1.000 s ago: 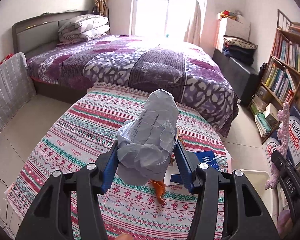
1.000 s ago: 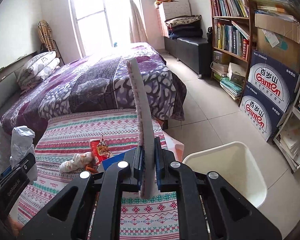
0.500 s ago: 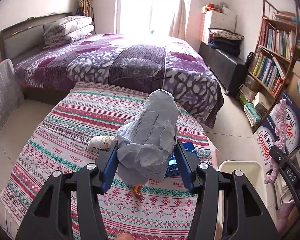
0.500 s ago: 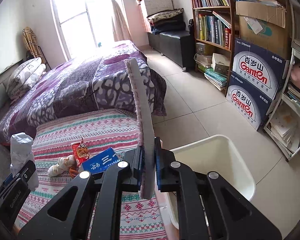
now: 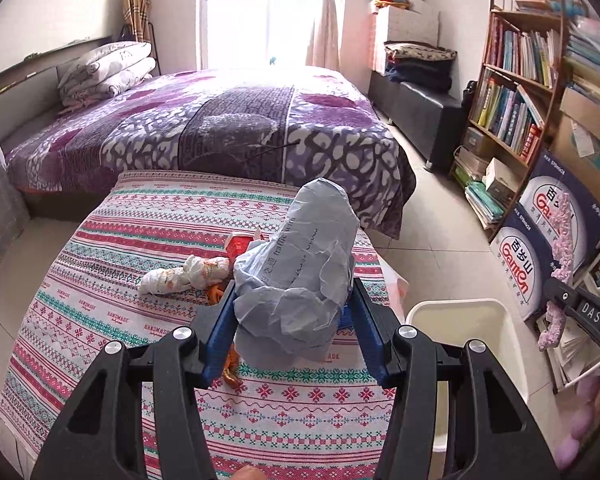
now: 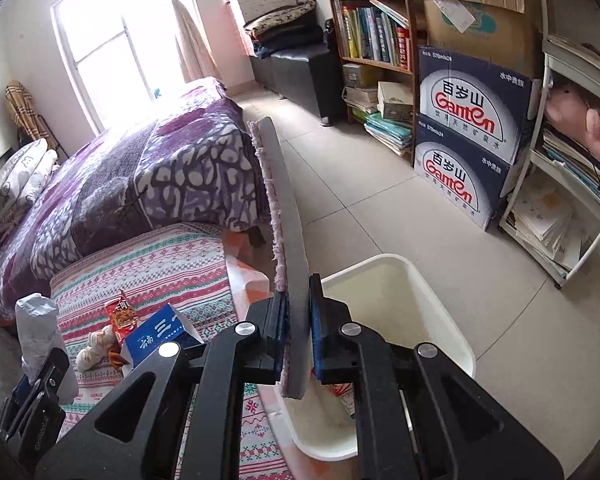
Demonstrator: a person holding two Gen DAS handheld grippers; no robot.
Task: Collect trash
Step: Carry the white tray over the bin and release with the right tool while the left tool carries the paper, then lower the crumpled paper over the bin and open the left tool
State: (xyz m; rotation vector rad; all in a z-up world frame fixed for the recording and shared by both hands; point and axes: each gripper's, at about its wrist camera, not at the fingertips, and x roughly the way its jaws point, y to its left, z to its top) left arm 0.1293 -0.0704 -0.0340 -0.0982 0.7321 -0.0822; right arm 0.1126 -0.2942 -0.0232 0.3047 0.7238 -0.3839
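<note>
Left claw point(image 5: 294, 320) — pinching a crumpled grey paper wad point(image 5: 300, 280), carried above the striped tabletop point(image 5: 140, 240), presumably bound for the bin. Right claw point(image 6: 298, 340) — pressed onto a flat grey pad with pink fringe point(image 6: 288, 220), held upright over the white bin point(image 6: 440, 308) beside the tabletop, likely for dropping. Uncollected on the tabletop: blue carton point(image 6: 160, 334), red snack wrapper point(image 6: 120, 312), white wrapper point(image 5: 180, 276), orange scraps point(image 5: 231, 368).
</note>
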